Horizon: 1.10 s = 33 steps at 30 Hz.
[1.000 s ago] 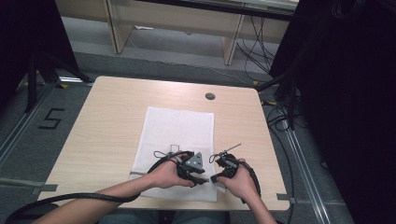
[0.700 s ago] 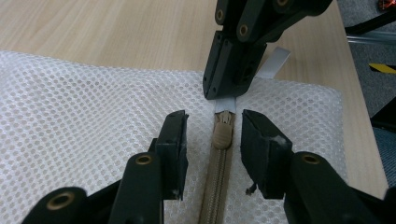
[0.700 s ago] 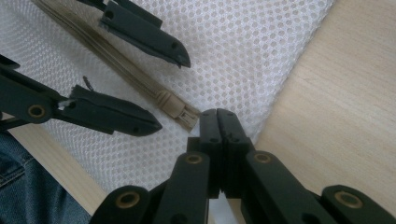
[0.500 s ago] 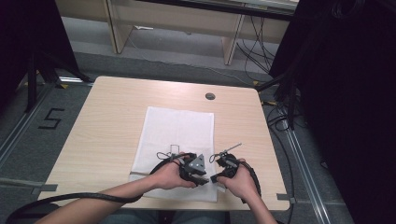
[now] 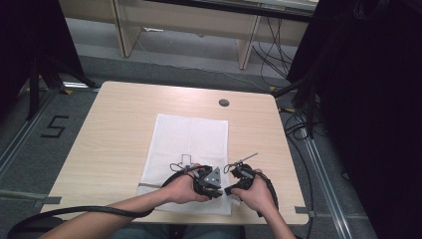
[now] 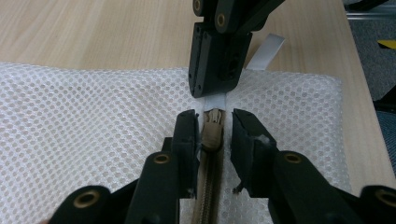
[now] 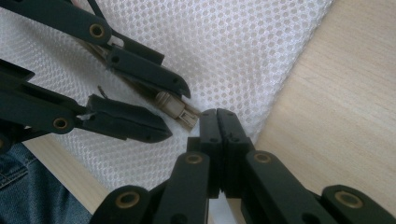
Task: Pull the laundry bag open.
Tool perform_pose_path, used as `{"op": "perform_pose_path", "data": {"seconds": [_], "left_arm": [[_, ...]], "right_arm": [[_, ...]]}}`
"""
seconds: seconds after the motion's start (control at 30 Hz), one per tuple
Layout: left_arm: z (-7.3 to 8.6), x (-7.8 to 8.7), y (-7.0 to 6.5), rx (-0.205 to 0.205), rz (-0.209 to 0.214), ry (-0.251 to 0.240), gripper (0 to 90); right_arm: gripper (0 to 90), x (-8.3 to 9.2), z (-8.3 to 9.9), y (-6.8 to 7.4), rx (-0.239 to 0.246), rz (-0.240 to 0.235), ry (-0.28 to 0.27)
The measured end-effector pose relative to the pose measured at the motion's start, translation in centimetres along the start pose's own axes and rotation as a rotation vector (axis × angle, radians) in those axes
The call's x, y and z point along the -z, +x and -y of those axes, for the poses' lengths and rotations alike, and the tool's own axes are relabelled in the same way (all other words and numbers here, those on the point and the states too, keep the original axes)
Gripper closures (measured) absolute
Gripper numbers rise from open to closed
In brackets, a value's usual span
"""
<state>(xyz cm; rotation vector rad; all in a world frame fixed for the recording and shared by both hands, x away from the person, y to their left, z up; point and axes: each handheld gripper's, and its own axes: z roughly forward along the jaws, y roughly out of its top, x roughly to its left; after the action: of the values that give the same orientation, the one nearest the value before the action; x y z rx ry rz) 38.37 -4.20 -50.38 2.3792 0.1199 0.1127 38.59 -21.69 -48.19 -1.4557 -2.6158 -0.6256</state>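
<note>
Since the earlier high view my hands have kept their places at the lower middle of the frame; what has changed is my left gripper [image 6: 213, 130], whose jaws have just been closing in around the small tan zipper slider [image 6: 212, 133]. In the left gripper view the slider sits between the two black jaws, at the centre of the frame: the jaw on the left looks to be just against it, while a sliver of white still shows before the jaw on the right. So I read this gripper as not yet clamped, only narrowed onto its target.

The slider rides at the end of a tan zipper track [image 6: 208, 196] that runs down to the bottom edge of that view, sewn into a white mesh laundry bag [image 5: 189, 144] lying flat on the light wooden desk [image 5: 114, 129], its near edge towards me.

My right gripper [image 7: 218, 122] has its jaws pressed fully together on the white fabric tab [image 6: 215, 99] just beyond the slider, at the bag's edge, pinning that end.

I judge the setup is nearly done: one end anchored, the slider about to be gripped. Once the left jaws bite, the pull along the track can begin.
</note>
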Motion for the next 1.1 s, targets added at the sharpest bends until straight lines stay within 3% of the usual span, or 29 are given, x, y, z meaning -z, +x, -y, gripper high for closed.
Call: {"op": "perform_pose_path", "data": {"seconds": [0.47,0.5,0.57,0.77,0.87,1.1], "left_arm": [[-0.7,0.2,0.0,-0.017,-0.012,0.036,81.1],[-0.7,0.2,0.0,-0.017,-0.012,0.036,81.2],[-0.9,0.3,0.0,0.007,0.002,0.038,81.4],[-1.0,0.4,0.2,0.024,0.019,0.031,81.4],[-1.1,0.4,0.2,0.032,0.024,0.03,81.4],[-0.9,0.2,0.2,-0.002,0.021,0.022,81.0]], "right_arm": [[89.9,0.0,0.1,0.1,-0.026,-0.014,0.004],[89.9,0.0,0.0,-0.1,-0.009,-0.011,0.0],[89.9,0.0,0.0,-0.1,-0.007,-0.012,0.0],[89.9,-0.1,0.1,-0.2,0.008,-0.017,-0.009],[90.0,0.0,0.1,-0.2,-0.011,-0.01,-0.003],[90.0,0.0,0.1,-0.2,-0.014,-0.019,-0.005]]}}
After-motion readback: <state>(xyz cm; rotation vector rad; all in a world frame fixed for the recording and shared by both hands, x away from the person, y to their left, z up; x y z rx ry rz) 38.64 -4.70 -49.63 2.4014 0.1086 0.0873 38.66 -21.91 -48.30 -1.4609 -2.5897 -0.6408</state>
